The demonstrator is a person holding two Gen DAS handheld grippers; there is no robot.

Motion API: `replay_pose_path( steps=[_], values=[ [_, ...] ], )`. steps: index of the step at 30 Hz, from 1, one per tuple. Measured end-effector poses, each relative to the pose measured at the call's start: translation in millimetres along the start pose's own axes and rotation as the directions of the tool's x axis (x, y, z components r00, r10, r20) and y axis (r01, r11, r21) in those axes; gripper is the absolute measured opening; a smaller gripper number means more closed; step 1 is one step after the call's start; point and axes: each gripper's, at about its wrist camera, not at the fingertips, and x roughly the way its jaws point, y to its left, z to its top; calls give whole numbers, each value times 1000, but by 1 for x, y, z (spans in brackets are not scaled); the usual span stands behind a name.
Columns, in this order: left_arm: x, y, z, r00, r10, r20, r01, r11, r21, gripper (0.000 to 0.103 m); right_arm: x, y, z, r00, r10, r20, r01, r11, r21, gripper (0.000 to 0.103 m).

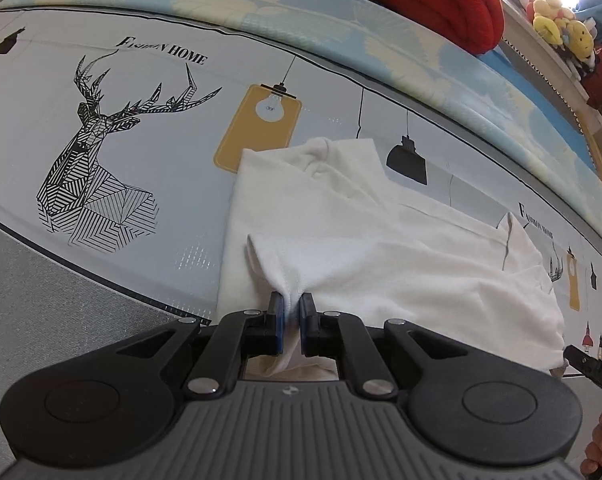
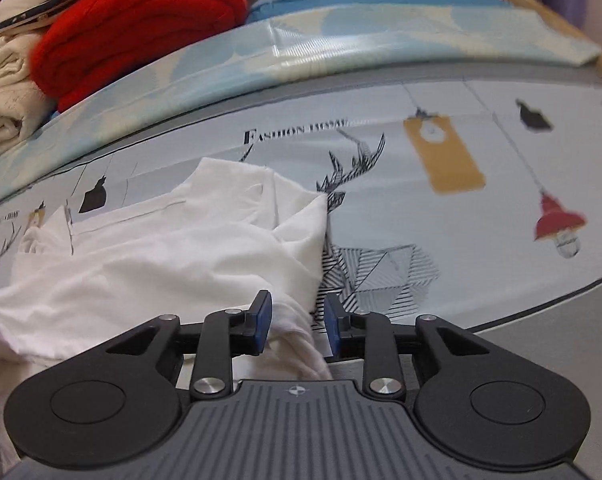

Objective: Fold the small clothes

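White tee (image 1: 341,232) hem pinched, L gripper (image 1: 292,312).

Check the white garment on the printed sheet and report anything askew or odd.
The white cotton garment is not flat: its far corner is folded over in creases and its near edge is bunched. The left tongs pinch a puckered bit of hem; the right tongs stand open around a twisted roll of fabric. No damage shows.

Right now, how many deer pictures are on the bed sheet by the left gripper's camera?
2. A big deer head is printed left of the white garment. A tiny deer print peeks out at its right edge. More may be hidden under the cloth.
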Motion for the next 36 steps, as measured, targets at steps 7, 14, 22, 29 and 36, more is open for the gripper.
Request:
replay_pose_path(
  steps=[7, 14, 22, 29, 36],
  values=[
    [-1, -1, 1, 1000, -6, 6, 6, 1000, 9, 8, 14, -2, 0, 994, 36, -104, -30, 998, 62, 27],
    [-3, -2, 2, 1000, -11, 12, 11, 1000, 11, 8, 9, -3, -6, 984, 36, -172, -32, 999, 28, 16],
    [-2, -5, 3, 1000, -6, 15, 6, 1000, 18, 8, 4, -2, -17, 969, -11, -246, -19, 992, -121, 0],
    [-1, -6, 3, 1000, -1, 12, 1, 1000, 27, 8, -35, -31, 27, 993, 92, 77, -99, 991, 89, 24],
    [0, -9, 3, 1000, 0, 10, 0, 1000, 18, 8, 9, -14, 54, 989, 135, 63, -143, 981, 133, 28]
  ],
)
